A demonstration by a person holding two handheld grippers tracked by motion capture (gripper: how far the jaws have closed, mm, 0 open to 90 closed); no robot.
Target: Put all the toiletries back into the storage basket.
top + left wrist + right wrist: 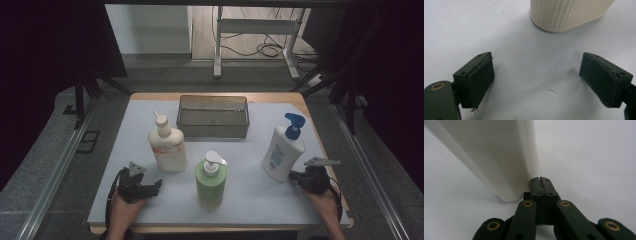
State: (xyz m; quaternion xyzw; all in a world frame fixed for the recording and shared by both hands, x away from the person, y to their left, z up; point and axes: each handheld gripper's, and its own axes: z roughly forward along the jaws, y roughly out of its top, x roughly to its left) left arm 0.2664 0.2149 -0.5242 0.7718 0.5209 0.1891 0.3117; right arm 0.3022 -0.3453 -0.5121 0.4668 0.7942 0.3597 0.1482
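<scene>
Right gripper (541, 179) at the white bottle's (281, 152) base, near the table's (250, 200) right edge.
Jaws closed, empty, tips against the bottle (left gripper (536, 80) gapes wide, empty); bare table ahead.

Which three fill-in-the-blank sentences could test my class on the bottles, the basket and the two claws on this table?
1. The white bottle beside the right claw has a ____ pump.
2. The wire basket sits at the ____ edge of the table.
3. The left claw has its jaws ____.
4. The bottle nearest the person is ____.

Missing words: blue; far; open; green
</scene>
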